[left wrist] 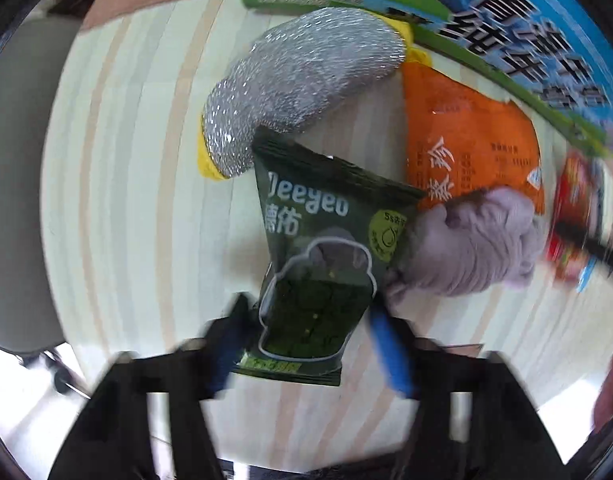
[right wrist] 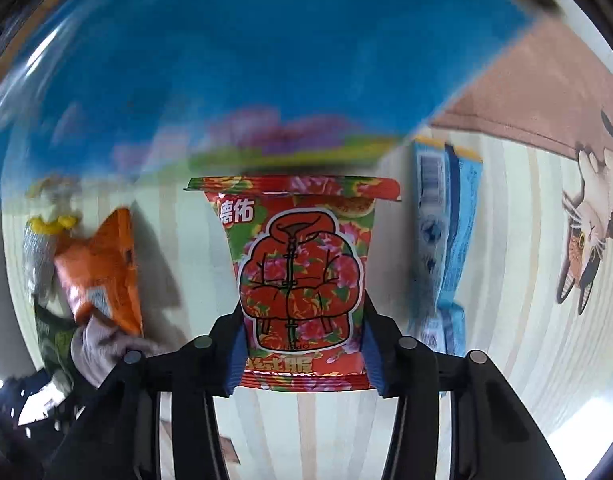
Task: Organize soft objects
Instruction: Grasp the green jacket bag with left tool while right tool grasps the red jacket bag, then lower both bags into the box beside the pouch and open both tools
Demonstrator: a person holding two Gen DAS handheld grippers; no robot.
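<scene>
My left gripper (left wrist: 312,340) is shut on a dark green wipes packet (left wrist: 318,248) and holds it over the striped table. Past it lie a silver-and-yellow scouring sponge (left wrist: 302,80), an orange packet (left wrist: 466,140) and a crumpled lilac cloth (left wrist: 470,244). My right gripper (right wrist: 304,354) is shut on a red floral packet (right wrist: 302,264) with a jacket drawing, held upright above the table. The orange packet (right wrist: 102,268), lilac cloth (right wrist: 98,348) and sponge (right wrist: 42,240) show at the left of the right wrist view.
A large blue and green box (left wrist: 526,20) stands along the table's far side and fills the top of the right wrist view (right wrist: 266,60). A light blue packet (right wrist: 442,240) lies to the right. A brown mat with a cat picture (right wrist: 586,232) is far right.
</scene>
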